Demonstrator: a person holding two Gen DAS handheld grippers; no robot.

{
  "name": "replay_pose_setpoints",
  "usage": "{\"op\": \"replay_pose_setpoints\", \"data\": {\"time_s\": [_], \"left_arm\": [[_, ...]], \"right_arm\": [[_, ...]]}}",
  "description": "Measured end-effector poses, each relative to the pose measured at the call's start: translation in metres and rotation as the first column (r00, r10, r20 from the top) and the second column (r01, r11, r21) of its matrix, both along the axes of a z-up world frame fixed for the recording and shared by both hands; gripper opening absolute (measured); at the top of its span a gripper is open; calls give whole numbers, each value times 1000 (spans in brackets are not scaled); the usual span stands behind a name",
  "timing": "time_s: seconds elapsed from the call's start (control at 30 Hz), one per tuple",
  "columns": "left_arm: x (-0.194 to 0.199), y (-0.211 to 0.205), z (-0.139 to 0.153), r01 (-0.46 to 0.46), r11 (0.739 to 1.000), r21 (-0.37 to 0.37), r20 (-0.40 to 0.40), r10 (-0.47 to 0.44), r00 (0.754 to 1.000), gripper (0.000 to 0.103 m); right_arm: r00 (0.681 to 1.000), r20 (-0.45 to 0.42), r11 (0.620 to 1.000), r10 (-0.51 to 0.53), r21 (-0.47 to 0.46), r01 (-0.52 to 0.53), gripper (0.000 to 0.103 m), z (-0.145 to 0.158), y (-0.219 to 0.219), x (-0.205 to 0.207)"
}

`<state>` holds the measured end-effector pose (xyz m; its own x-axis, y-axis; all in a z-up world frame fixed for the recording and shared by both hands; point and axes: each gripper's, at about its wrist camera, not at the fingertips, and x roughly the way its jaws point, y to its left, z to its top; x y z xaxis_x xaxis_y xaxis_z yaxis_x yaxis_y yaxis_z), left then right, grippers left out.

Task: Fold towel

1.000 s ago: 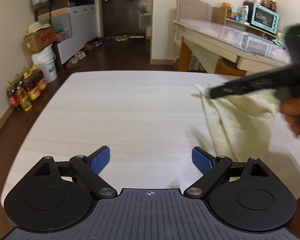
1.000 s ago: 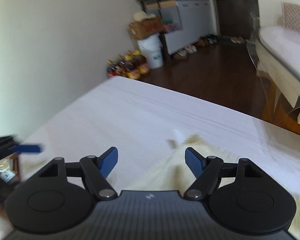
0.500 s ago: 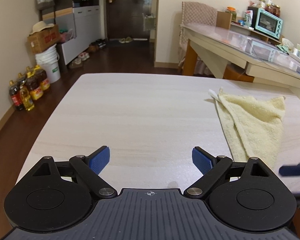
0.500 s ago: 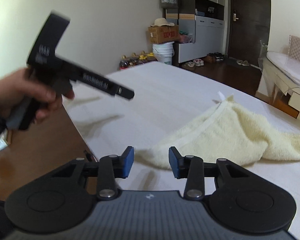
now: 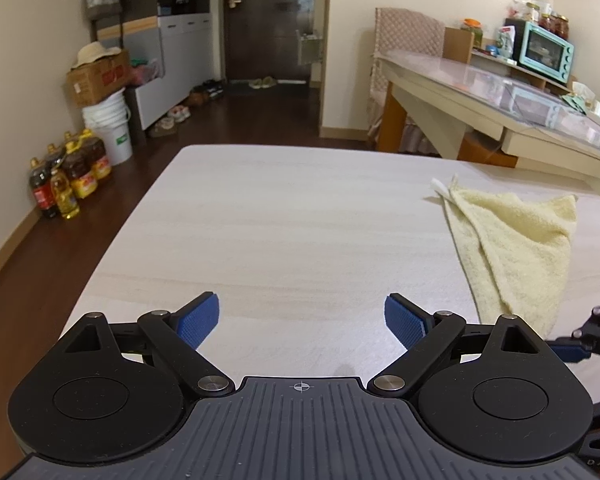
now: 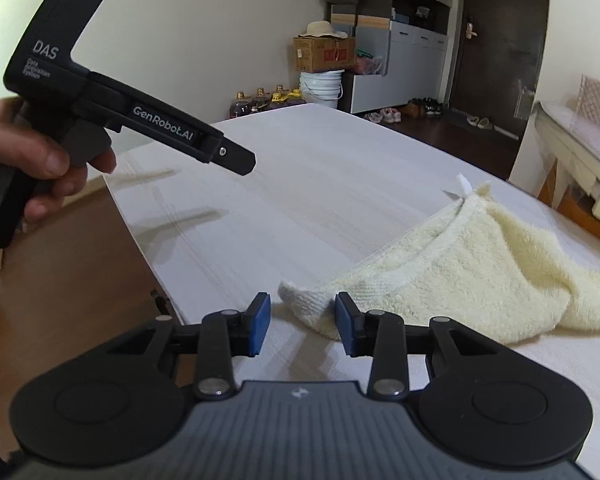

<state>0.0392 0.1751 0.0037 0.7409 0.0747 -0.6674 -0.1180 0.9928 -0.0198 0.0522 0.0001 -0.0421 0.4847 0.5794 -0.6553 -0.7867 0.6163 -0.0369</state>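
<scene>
Pale wood-grain desk [image 5: 284, 240] with a cream towel [image 5: 512, 248] crumpled toward its right side.

From the right wrist view, my right hand-held gripper [image 6: 302, 322] sat low at the towel's near corner, its blue pads [image 6: 260, 322] part-way closed on either side of that corner and not yet pinching it. My left hand-held gripper [image 5: 302, 320] was spread wide over bare desk with nothing between its pads, well to the left of the towel. A hand [image 6: 40, 160] gripped its handle.
</scene>
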Motion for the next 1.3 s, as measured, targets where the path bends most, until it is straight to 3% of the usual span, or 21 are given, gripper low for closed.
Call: {"op": "replay_pose_setpoints", "data": {"time_s": [0.1, 0.23, 0.37, 0.53, 0.77, 0.9, 1.0, 1.17, 1.3], "left_arm": [[1, 1, -2, -3, 1000, 2, -5, 3, 1000, 94], [3, 1, -3, -2, 1000, 8, -7, 2, 1000, 94], [6, -1, -3, 12, 1000, 23, -11, -12, 1000, 94], [23, -8, 4, 110, 992, 62, -3, -110, 994, 94], [62, -33, 8, 345, 934, 88, -7, -346, 938, 94], [81, -57, -2, 483, 873, 67, -53, -480, 876, 94], [82, -70, -10, 531, 839, 118, -90, -523, 847, 94], [81, -80, -22, 542, 798, 264, -128, -528, 840, 95], [86, -70, -26, 539, 813, 220, -122, -525, 842, 97]], "right_arm": [[1000, 1, 1000, 9, -18, -9, 39, 0, 4, 2], [1000, 31, 998, 4, -56, -2, 31, 0, 12, 4], [997, 81, 996, 6, -85, 1, 12, -1, 14, -1], [997, 51, 997, 62, -59, -59, 12, 7, -5, -15], [974, -46, 975, 220, -11, -220, 11, 25, -48, -59], [955, -86, 959, 284, -1, -285, 11, 29, -62, -84], [950, -95, 955, 298, 19, -297, 11, 30, -68, -93], [943, -105, 948, 316, 63, -310, 11, 31, -72, -101], [941, -99, 945, 323, 88, -315, 11, 34, -76, -101]]}}
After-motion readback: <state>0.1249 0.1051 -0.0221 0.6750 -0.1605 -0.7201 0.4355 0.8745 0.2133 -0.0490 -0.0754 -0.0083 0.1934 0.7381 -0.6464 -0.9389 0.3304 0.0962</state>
